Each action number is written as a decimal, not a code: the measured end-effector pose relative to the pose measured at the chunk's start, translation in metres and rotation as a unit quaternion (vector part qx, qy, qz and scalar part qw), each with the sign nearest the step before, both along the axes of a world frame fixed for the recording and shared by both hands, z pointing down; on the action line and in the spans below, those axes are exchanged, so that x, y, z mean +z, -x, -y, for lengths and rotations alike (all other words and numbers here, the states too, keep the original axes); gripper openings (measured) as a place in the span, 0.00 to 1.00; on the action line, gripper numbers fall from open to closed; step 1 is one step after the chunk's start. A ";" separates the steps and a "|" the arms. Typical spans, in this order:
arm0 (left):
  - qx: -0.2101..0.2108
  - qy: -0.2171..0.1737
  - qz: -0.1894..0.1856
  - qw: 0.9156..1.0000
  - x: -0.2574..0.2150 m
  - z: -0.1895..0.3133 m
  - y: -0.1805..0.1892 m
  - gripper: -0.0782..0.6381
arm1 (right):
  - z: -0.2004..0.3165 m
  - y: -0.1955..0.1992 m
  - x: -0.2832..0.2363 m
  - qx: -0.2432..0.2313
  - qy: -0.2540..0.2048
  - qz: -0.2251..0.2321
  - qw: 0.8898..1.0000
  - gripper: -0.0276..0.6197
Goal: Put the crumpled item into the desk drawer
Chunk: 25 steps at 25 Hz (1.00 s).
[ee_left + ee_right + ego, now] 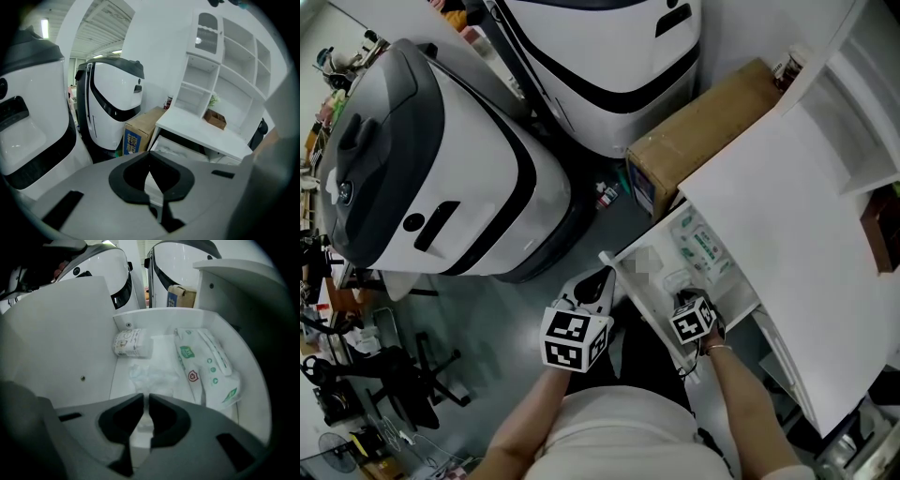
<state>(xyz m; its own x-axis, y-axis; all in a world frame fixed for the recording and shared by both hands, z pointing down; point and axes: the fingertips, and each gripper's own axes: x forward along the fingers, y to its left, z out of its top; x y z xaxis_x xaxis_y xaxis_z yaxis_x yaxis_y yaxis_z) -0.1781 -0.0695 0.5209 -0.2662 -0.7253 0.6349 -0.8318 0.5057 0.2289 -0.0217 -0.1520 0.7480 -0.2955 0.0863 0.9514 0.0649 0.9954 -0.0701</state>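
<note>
No text is legible. The cardboard box (143, 127) has a blue label with blurred white characters. The wipes pack (206, 371) has unreadable green print.

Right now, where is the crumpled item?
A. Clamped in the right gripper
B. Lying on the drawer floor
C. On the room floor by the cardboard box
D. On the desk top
B: the right gripper view shows the crumpled item lying loose in the open drawer, between the small white packet and the green-printed pack, just ahead of the right gripper, whose jaws hold nothing.
</note>
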 end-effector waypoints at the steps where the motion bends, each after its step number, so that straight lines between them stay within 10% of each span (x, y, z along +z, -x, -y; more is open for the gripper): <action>1: 0.001 0.000 0.000 1.000 0.000 0.000 0.000 0.10 | -0.001 0.000 0.000 0.000 0.001 -0.001 1.000 0.08; 18: 0.037 -0.008 0.003 0.999 0.001 0.012 -0.008 0.10 | 0.008 0.008 -0.046 0.060 -0.001 0.078 0.995 0.14; 25: 0.064 -0.022 0.005 0.998 -0.003 0.026 -0.015 0.10 | 0.028 0.016 -0.094 0.185 0.023 0.161 0.969 0.14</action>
<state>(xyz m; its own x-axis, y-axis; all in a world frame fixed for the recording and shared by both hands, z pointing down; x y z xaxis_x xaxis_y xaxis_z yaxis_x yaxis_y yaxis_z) -0.1633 -0.0956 0.5177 -0.1761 -0.7803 0.6001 -0.8913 0.3851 0.2392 -0.0380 -0.1801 0.6543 -0.5955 -0.0427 0.8022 -0.2703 0.9510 -0.1500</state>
